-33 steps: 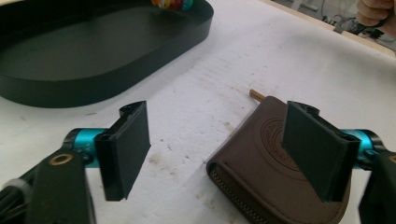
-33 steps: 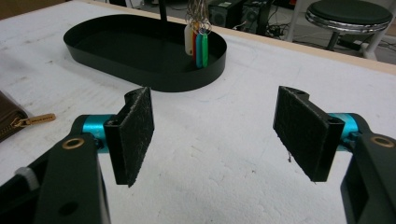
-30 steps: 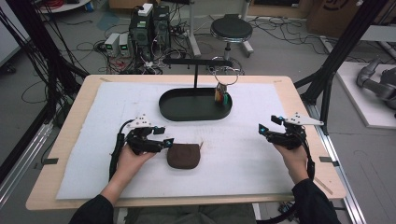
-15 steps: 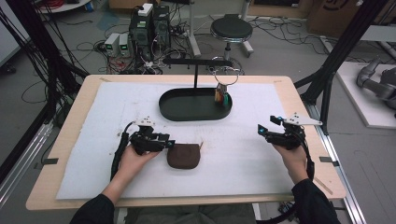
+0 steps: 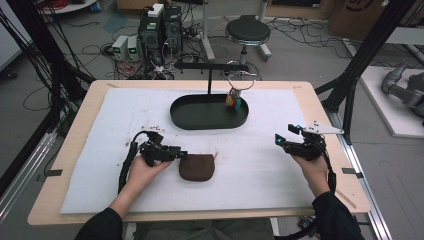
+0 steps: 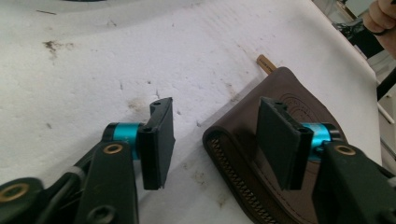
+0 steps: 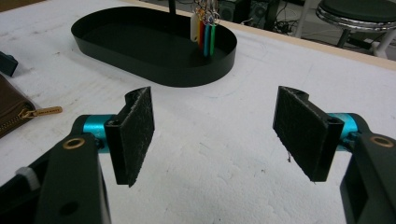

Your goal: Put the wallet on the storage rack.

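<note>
One jaw of left gripper (image 6: 215,140) over brown pouch (image 6: 280,154); jaws apart

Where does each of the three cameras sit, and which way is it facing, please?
High view: above the person's edge, looking forward and down on the table; forearms, left gripper and right gripper show.
Left gripper view: rides the left gripper, looking along its parted jaws, one over the brown zip pouch.
Right gripper view: rides the right gripper, facing the black oval tray and key tags; jaws open.
Shared: the pouch appears in all three.
</note>
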Demonstrator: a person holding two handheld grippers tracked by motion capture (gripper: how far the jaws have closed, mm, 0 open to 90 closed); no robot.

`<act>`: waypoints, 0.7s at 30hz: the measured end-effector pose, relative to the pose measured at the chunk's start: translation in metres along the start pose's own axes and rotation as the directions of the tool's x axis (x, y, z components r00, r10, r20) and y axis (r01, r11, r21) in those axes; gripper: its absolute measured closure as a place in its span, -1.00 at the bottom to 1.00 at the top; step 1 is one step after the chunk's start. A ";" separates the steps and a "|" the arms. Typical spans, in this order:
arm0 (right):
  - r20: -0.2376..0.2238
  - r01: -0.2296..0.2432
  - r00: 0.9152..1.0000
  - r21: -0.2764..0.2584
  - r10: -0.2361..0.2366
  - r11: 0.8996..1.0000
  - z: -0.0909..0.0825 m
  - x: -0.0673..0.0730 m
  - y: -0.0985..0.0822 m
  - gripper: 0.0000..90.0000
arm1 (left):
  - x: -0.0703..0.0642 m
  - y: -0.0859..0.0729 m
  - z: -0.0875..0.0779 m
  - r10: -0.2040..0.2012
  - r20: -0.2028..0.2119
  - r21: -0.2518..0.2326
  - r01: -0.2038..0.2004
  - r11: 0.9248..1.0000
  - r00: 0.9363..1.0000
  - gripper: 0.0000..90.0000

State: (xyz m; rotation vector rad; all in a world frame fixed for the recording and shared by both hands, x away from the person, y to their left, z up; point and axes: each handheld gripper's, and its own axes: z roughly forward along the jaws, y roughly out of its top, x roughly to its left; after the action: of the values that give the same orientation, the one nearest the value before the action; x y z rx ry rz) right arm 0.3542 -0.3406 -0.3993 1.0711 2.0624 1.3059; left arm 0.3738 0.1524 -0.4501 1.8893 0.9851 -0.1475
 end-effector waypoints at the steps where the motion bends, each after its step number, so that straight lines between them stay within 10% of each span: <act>1: 0.000 0.001 1.000 0.000 -0.001 1.000 0.000 0.000 0.000 -0.34 | -0.002 0.000 0.000 0.017 0.010 0.000 -0.017 1.000 1.000 0.24; 13: -0.003 0.008 1.000 -0.013 -0.008 1.000 -0.001 0.001 0.001 -0.27 | -0.020 0.002 -0.007 0.148 -0.024 -0.052 -0.149 0.987 0.989 0.74; 21: -0.014 0.016 1.000 -0.037 -0.017 0.999 -0.003 0.005 0.005 -0.26 | -0.042 0.005 -0.017 0.274 -0.025 -0.138 -0.274 0.952 0.962 0.86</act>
State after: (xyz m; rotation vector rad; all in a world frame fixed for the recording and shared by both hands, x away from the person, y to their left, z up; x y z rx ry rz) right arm 0.3512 -0.3373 -0.3929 1.0296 2.0455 1.3416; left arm 0.3439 0.1411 -0.4174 1.8753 0.7073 0.0891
